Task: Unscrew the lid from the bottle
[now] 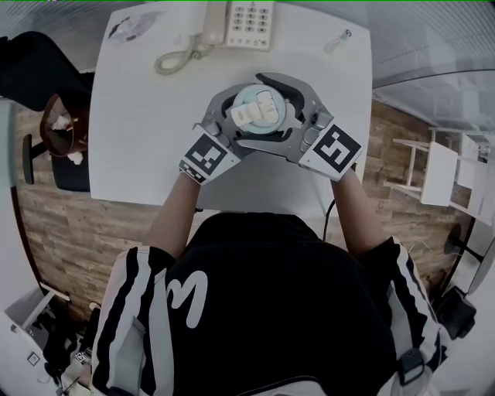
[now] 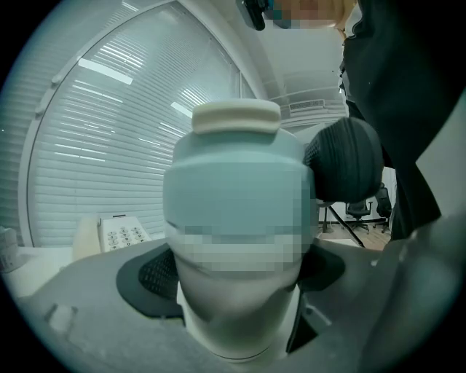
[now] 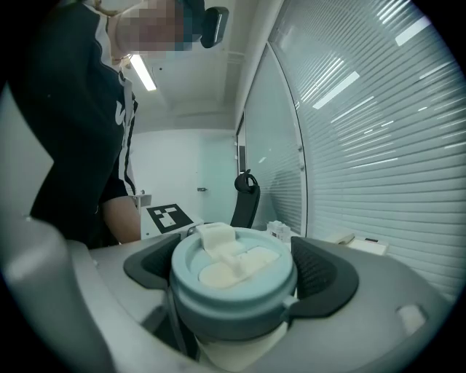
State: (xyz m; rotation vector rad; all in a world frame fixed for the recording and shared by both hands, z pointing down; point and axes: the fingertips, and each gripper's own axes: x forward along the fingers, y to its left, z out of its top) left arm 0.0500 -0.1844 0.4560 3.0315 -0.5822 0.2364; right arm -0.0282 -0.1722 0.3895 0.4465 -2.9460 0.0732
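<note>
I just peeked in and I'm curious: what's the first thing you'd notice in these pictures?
The pale blue bottle over the middle of the white table. The left gripper is shut on its body and the right gripper on its lid. A white telephone sits at the table's far edge.

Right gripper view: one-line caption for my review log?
Right gripper clamps the pale blue lid of a cream bottle, window blinds behind.

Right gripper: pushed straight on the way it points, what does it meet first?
The lid of the bottle: the right gripper is shut on it. Beyond it, likely the marker cube of the left gripper, depth unclear.
</note>
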